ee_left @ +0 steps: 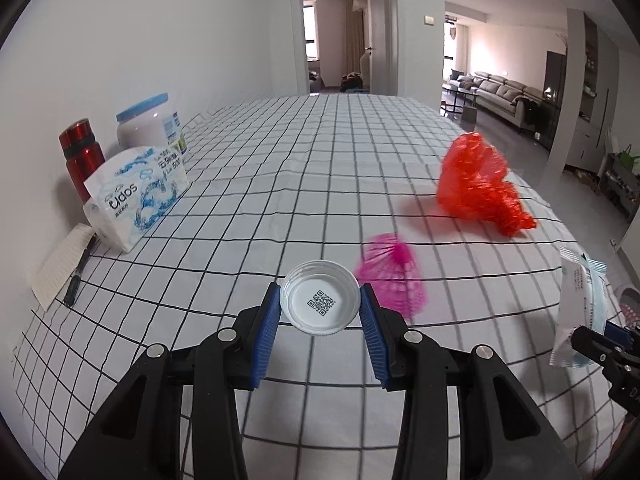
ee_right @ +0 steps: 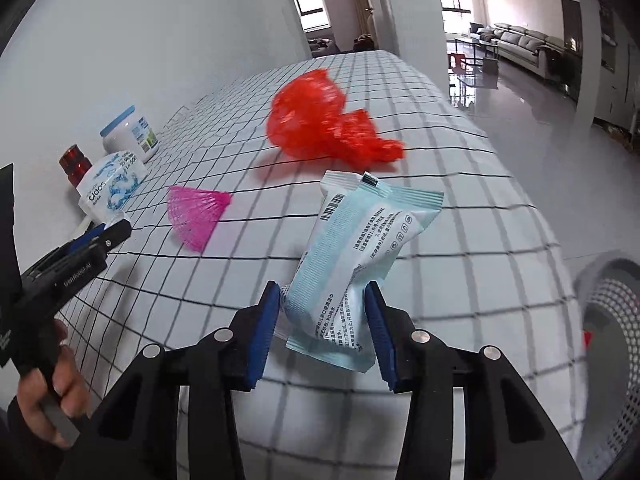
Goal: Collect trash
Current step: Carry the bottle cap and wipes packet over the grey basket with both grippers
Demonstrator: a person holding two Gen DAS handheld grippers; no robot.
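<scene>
Left gripper: its blue pads press on both sides of a white plastic lid, round and shallow, with its hollow side facing the camera and a square printed code at its centre. The lid is held clear above the checked tablecloth.

Right gripper: its pads pinch the lower part of a pale blue and white wrapper, a crinkled soft pack with serrated end seams, a barcode near its top and printed lines of text down its face. The pack stands up from the fingers, above the near edge of the table.

Loose trash on the cloth, two pieces: one crumpled red plastic bag, translucent and bunched, towards the far right side; one pink mesh sleeve, fan-shaped and lying flat, between the bag and the grippers. Bag and sleeve lie apart.

Along the wall, one of each: a red flask, a white jar with a blue lid, a tissue pack with blue print, a notepad and a black pen.

Beside the table, low at the right: one grey perforated basket, partly in view.

A hand grips the left gripper's handle.
</scene>
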